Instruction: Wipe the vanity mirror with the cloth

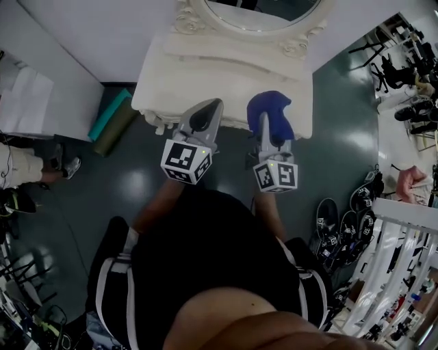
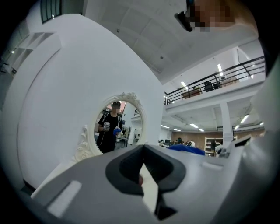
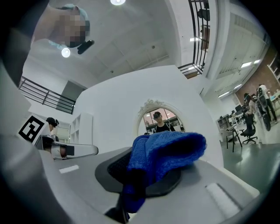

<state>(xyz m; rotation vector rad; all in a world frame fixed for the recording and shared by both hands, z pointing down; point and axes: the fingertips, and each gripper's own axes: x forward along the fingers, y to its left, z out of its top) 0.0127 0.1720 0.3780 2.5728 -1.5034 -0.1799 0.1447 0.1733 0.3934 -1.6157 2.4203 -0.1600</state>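
1. A white vanity table [image 1: 226, 58] stands against the white wall on the far side of the dark floor.
2. Your right gripper [image 1: 271, 133] pinches the blue cloth [image 1: 270, 109], which is bunched over its tips. Your left gripper [image 1: 209, 109] has its jaws pressed together on nothing.
3. The oval vanity mirror [image 1: 260, 10] lies ahead, farther and higher, well apart from the cloth. Your right gripper sits more squarely beneath it.

one mirror [image 1: 260, 17], one cloth [image 1: 270, 109], two tongs [image 1: 209, 108] [image 1: 267, 137]

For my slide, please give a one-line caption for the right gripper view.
Right hand-held gripper shut on a blue cloth, facing the oval vanity mirror.
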